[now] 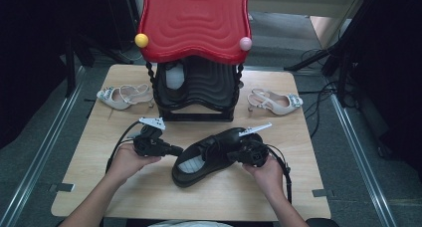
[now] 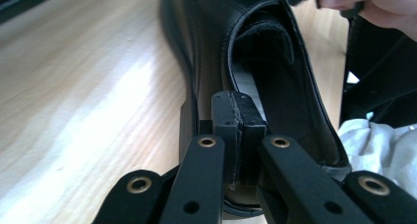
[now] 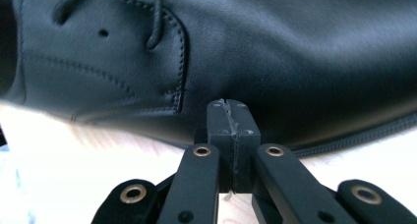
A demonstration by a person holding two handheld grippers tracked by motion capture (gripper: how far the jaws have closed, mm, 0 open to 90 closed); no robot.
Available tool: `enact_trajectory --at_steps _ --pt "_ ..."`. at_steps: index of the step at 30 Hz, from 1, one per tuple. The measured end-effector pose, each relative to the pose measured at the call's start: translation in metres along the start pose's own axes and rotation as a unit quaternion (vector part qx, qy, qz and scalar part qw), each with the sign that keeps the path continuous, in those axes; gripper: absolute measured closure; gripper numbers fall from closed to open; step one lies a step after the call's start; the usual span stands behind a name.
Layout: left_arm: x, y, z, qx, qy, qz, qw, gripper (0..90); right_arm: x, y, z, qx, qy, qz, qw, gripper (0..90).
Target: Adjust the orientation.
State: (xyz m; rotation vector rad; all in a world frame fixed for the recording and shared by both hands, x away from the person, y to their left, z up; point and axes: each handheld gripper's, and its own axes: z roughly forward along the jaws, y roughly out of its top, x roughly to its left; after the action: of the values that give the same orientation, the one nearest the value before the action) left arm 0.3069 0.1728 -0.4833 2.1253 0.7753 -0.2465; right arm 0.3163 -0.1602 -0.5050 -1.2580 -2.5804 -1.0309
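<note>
A black leather lace-up shoe point(image 1: 211, 155) lies on the wooden table point(image 1: 149, 192), heel toward the person. My left gripper point(image 1: 175, 150) is shut, its tips right at the shoe's heel end; in the left gripper view the closed jaws point(image 2: 237, 116) sit just before the shoe's heel opening point(image 2: 265, 71). My right gripper point(image 1: 238, 155) is also shut, pressed against the shoe's side; in the right gripper view its tips point(image 3: 229, 117) meet the leather upper point(image 3: 275, 62) just above the sole. Nothing is between either pair of jaws.
A black shoe rack point(image 1: 196, 95) with a red wavy top point(image 1: 195, 20) stands at the table's back, one pale shoe inside. A beige heeled sandal point(image 1: 124, 96) lies left of it, its mate point(image 1: 276, 101) to the right. Cables trail off the right edge.
</note>
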Motion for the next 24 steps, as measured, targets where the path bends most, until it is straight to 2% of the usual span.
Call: enact_trajectory --at_steps 7,10,12,14,17,24 --pt "-0.004 0.002 0.008 -0.001 -0.016 -0.006 0.9999 90.0 -0.005 0.007 0.003 -0.008 -0.010 0.000 0.9999 90.0" --pt "-0.001 0.002 0.007 -0.015 -0.005 -0.015 0.9998 87.2 -0.007 0.008 0.003 -0.011 -0.005 0.004 0.9999 90.0" --pt "0.002 0.003 0.006 -0.027 0.007 -0.017 0.9995 89.2 -0.008 0.008 0.002 -0.012 -0.001 0.003 0.9999 90.0" --pt "0.005 0.004 0.006 -0.030 0.009 -0.019 0.9993 89.9 -0.008 0.007 -0.001 -0.013 0.001 0.008 0.9999 90.0" --pt "0.009 0.005 0.013 -0.016 0.013 -0.021 0.9996 90.0 -0.006 0.003 -0.005 -0.022 0.004 0.011 0.9997 90.0" --pt "0.013 0.010 0.034 0.011 0.005 -0.018 0.9998 89.8 0.004 -0.010 -0.003 -0.002 0.005 0.010 0.9999 89.6"
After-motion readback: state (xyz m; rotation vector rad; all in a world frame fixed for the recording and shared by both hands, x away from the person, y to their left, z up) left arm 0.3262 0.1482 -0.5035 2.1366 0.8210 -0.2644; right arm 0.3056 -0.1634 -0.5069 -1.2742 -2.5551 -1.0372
